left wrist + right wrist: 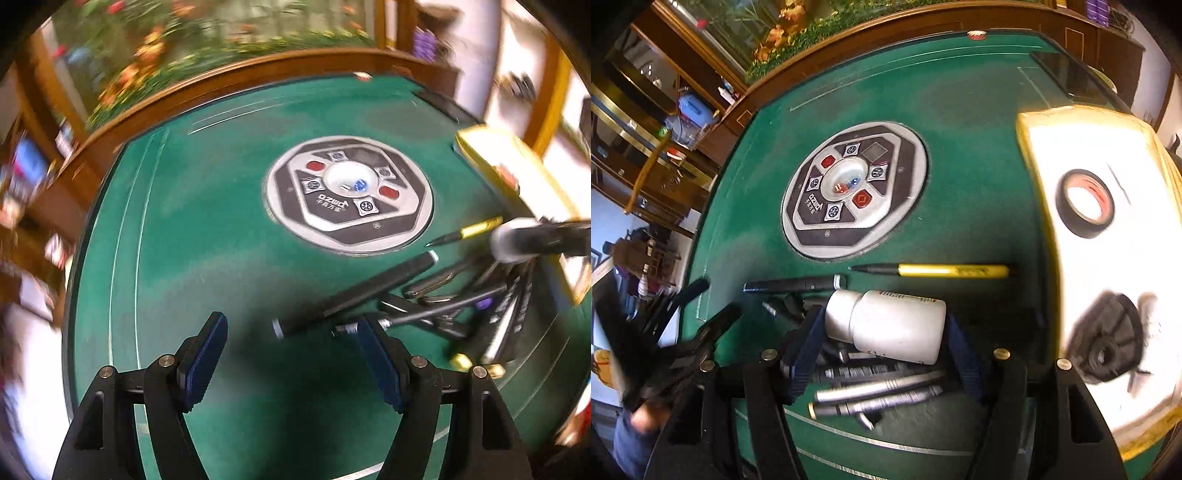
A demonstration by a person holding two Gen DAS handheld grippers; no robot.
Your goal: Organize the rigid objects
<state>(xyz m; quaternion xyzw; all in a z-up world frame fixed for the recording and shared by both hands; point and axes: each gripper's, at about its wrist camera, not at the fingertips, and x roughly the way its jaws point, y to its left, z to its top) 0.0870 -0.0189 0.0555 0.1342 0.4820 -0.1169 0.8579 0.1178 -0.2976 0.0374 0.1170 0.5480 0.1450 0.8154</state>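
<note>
My right gripper [884, 325] is shut on a white plastic bottle [890, 325], held sideways above a heap of pens and metal tools [875, 391] on the green table. The bottle also shows in the left wrist view [513, 240]. A yellow pen [945, 270] and a black pen [798, 284] lie just beyond it. A yellow-rimmed white tray [1034, 155] at the right holds a black tape roll [1086, 206] and a black round part [1108, 343]. My left gripper [291, 332] is open and empty above the felt, left of the pen heap [443, 302].
A round dice console [349, 192] sits in the middle of the green mahjong table [184, 240]. A wooden rim and cabinet stand behind it. A dark panel [1067, 77] lies at the far right corner. My left gripper shows blurred at the lower left of the right wrist view [683, 332].
</note>
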